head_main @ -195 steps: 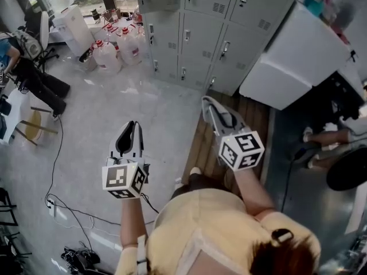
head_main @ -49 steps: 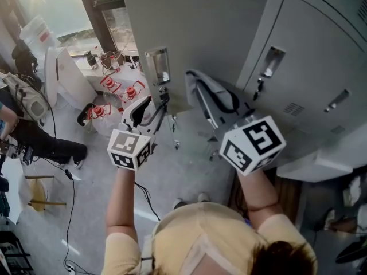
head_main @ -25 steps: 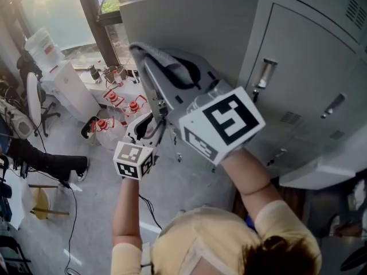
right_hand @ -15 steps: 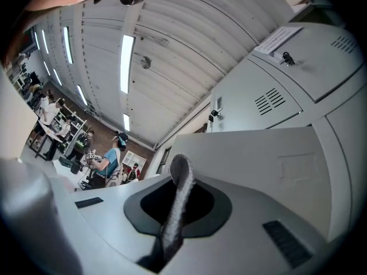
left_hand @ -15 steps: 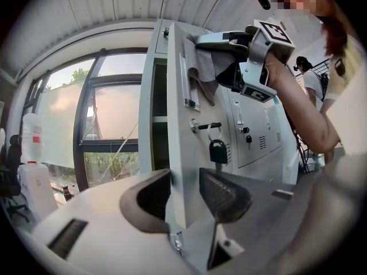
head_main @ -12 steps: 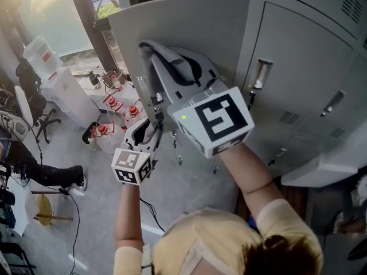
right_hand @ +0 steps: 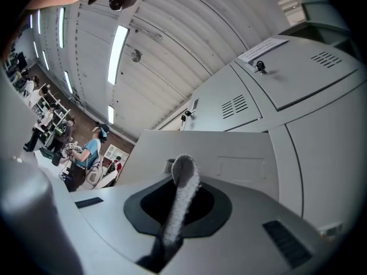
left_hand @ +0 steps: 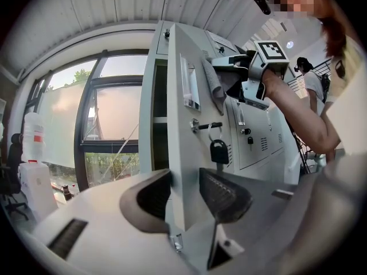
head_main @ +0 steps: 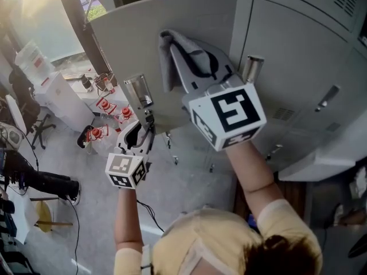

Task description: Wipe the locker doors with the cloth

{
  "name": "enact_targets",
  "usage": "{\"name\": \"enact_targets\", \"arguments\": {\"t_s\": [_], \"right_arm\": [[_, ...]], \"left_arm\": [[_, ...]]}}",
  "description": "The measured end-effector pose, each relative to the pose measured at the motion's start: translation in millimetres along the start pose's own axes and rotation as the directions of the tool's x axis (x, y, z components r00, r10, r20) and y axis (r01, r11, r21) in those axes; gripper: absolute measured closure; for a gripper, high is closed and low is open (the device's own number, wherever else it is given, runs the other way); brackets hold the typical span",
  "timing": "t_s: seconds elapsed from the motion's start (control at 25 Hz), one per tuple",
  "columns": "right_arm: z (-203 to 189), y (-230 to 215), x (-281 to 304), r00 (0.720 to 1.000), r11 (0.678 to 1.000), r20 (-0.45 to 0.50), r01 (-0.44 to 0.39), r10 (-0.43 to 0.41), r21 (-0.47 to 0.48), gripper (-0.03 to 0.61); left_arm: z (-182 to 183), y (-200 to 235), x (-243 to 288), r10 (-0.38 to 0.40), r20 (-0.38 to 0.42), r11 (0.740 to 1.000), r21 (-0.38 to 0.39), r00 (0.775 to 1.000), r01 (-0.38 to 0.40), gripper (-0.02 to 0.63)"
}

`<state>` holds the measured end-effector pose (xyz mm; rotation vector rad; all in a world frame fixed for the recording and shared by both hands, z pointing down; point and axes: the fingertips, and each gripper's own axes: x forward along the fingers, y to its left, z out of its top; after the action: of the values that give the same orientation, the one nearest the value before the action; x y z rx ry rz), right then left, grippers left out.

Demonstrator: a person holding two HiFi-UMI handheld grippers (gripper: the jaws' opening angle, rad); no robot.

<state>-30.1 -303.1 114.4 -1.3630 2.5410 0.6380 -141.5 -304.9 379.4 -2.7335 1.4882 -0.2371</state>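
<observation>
The open grey locker door [head_main: 123,44] swings out toward me. My right gripper [head_main: 182,50] is shut on a grey cloth [head_main: 166,59] and presses it flat against the door's upper face, right of the handle [head_main: 137,90]. In the right gripper view the cloth [right_hand: 182,193] stands folded between the jaws in front of the door [right_hand: 241,153]. My left gripper [head_main: 144,124] is below, its jaws just closed a little on the door's lower edge [left_hand: 186,148], one pad on each side. The right gripper [left_hand: 229,76] and cloth [left_hand: 215,87] also show in the left gripper view.
A key with a black fob [left_hand: 219,152] hangs from the door's lock. More shut locker doors [head_main: 298,56] continue to the right. Water bottles [head_main: 112,110], a white dispenser [head_main: 54,90] and a window stand at the left, where a seated person's legs [head_main: 34,179] reach in.
The right gripper has slid the cloth to the right across the door's face. The left gripper stays at the door's lower edge.
</observation>
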Motion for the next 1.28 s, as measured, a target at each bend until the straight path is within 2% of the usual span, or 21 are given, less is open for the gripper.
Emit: {"name": "enact_targets", "arguments": {"t_s": [0.36, 0.52, 0.8, 1.0, 1.28], "right_arm": [[-10, -51, -19, 0.991, 0.992, -0.029, 0.128, -0.128, -0.005, 0.563], [-19, -71, -28, 0.979, 0.981, -0.059, 0.194, -0.194, -0.009, 0.563], [-30, -96, -43, 0.961, 0.966, -0.098, 0.259, -0.259, -0.014, 0.563], [-27, -92, -55, 0.963, 0.968, -0.102, 0.25, -0.248, 0.006, 0.563], [-12, -58, -68, 0.991, 0.982, -0.061, 0.129, -0.122, 0.137, 0.563]], "left_arm": [[1, 1, 2, 0.026, 0.014, 0.999, -0.028, 1.0, -0.026, 0.457], [1, 0, 2, 0.035, 0.019, 0.999, -0.029, 0.999, -0.035, 0.457], [1, -1, 0, 0.053, 0.02, 0.998, -0.039, 0.998, -0.052, 0.457], [1, -2, 0, 0.058, 0.019, 0.998, -0.041, 0.998, -0.057, 0.456], [2, -4, 0, 0.066, 0.017, 0.997, -0.041, 0.998, -0.065, 0.456]]}}
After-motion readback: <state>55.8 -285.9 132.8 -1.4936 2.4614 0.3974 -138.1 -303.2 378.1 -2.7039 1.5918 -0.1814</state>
